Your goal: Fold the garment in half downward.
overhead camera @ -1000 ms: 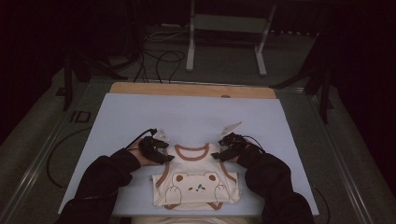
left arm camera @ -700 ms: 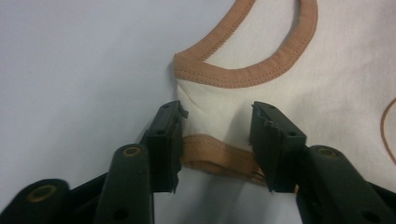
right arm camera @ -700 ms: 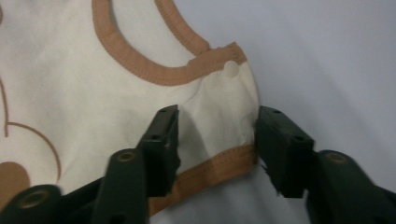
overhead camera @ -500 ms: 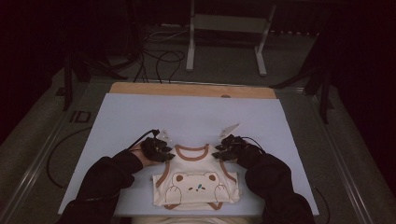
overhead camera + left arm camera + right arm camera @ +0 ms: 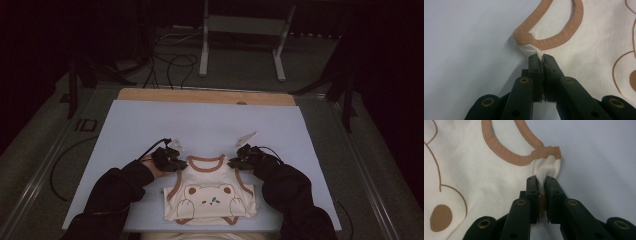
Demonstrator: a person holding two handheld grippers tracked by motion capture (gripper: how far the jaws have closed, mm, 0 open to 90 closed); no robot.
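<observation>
Cream cloth is pinched in each claw: the left claw (image 5: 541,58), whose jaws have just been closing, clamps the left shoulder of the bear shirt (image 5: 210,195), and the right claw (image 5: 541,180) likewise clamps the right shoulder. The shirt lies flat at the near edge of the pale blue tabletop (image 5: 200,125).

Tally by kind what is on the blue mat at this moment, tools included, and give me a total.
Bear-print vest: 1
Hand-held grippers, left hand-held gripper and right hand-held gripper, each pinching a shoulder of the vest: 2
Total: 3
</observation>
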